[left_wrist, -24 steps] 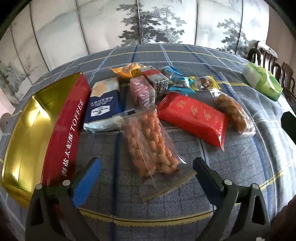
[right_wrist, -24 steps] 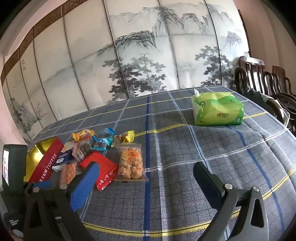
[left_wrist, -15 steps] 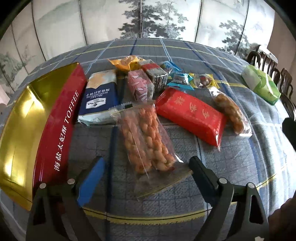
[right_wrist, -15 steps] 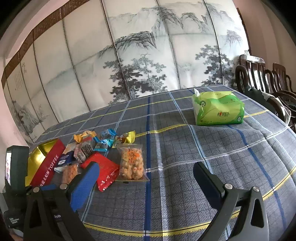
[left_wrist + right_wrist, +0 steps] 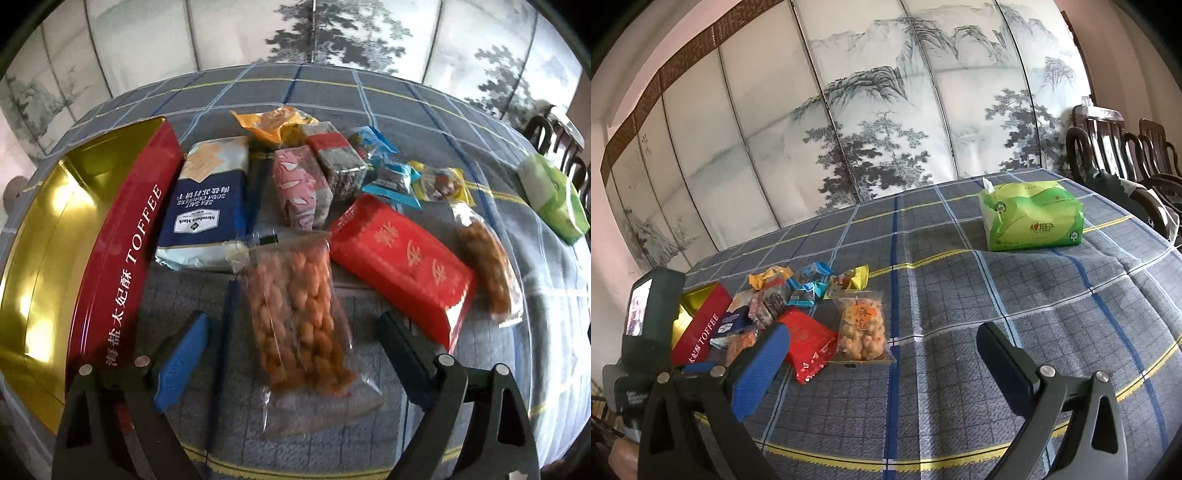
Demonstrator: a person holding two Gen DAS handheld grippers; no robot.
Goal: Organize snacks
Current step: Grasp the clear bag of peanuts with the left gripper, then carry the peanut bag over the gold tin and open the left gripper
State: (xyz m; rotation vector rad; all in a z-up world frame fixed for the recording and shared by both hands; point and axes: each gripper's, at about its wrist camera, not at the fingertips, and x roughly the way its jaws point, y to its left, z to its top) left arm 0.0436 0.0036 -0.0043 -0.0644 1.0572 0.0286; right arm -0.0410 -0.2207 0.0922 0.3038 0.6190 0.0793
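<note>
Clear bag of peanuts [image 5: 299, 306] flat on the table [image 5: 369, 417], dead ahead of the left tongs [image 5: 291, 343] — wide open, empty, poised above its near end, long axis running straight away between the fingers; open toffee tin [image 5: 122, 258] just to the left; right tongs [image 5: 882, 354] also spread wide and empty, well off to the side — left plainly nearer

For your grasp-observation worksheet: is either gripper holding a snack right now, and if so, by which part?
Nothing is held. The left gripper stands open over the clear peanut bag without pressing it; the right gripper is open and empty.
</note>
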